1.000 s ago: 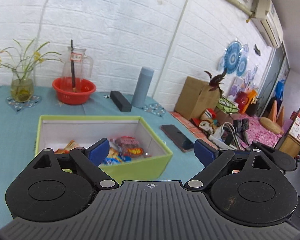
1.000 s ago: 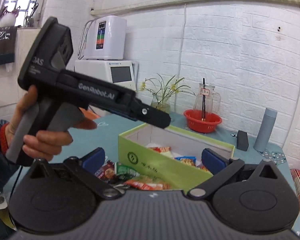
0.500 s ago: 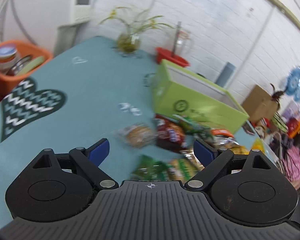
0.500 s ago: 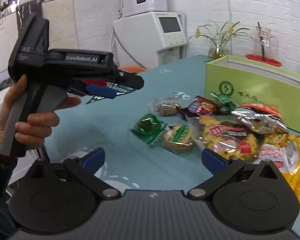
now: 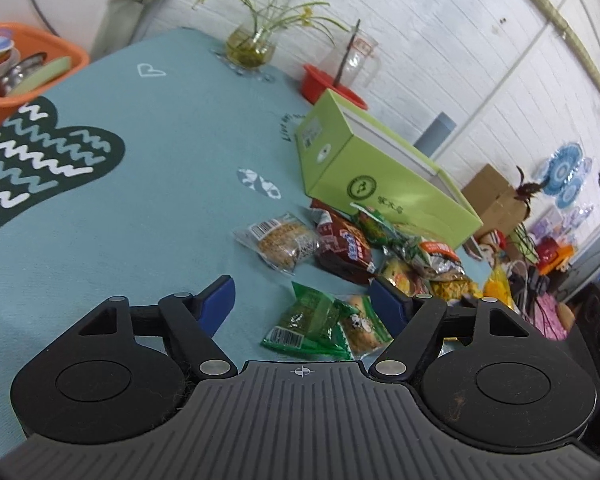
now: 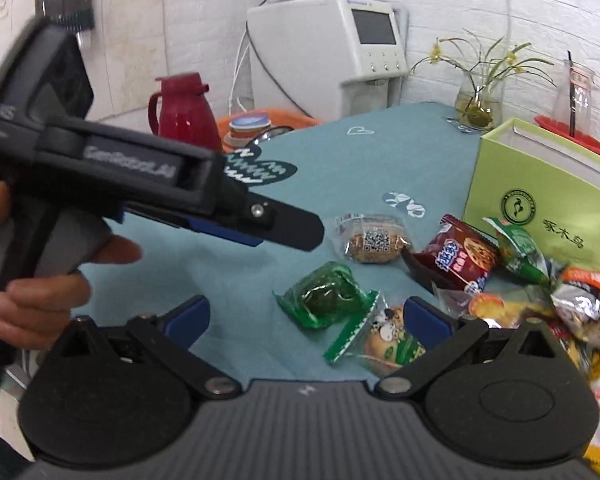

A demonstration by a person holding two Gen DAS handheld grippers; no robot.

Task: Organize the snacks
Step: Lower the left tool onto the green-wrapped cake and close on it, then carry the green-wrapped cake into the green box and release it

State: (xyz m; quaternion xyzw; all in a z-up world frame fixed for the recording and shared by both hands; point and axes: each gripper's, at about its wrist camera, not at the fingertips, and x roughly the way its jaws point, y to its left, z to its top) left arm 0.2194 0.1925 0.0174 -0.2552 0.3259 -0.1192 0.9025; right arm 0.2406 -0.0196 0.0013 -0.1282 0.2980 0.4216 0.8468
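Snack packets lie scattered on the teal tablecloth (image 5: 148, 208) in front of the lime-green box (image 5: 384, 184), which stands open-topped near the far wall. Nearest the box are a dark red packet (image 5: 342, 246) and a green-and-white packet (image 5: 380, 230), the latter leaning against the box front. A clear-wrapped round cake (image 5: 282, 242) lies just left of the red packet. Closer to the cameras, a green transparent packet (image 5: 308, 322) rests beside a green-trimmed pastry packet (image 5: 364, 326), their edges touching. Further packets in orange, silver and yellow (image 6: 592, 312) are heaped to the right. The left gripper (image 5: 302, 300) hovers above the tablecloth, pointing down toward the green transparent packet; its jaws have just been closing and now stand at a moderate width, with nothing pressed between the blue pads (image 5: 218, 300). In the right wrist view the left gripper appears side-on, held by a hand (image 6: 40, 300), its tip just short of the clear-wrapped cake. The right gripper (image 6: 304, 316) stands with its jaws wide apart, above the green transparent packet and the pastry packet, gripping neither. At the table's far edge stand a glass vase of yellow flowers (image 5: 252, 46), a red basin (image 5: 320, 82) holding a glass jug (image 5: 356, 60), and a grey-blue flask (image 5: 436, 134).
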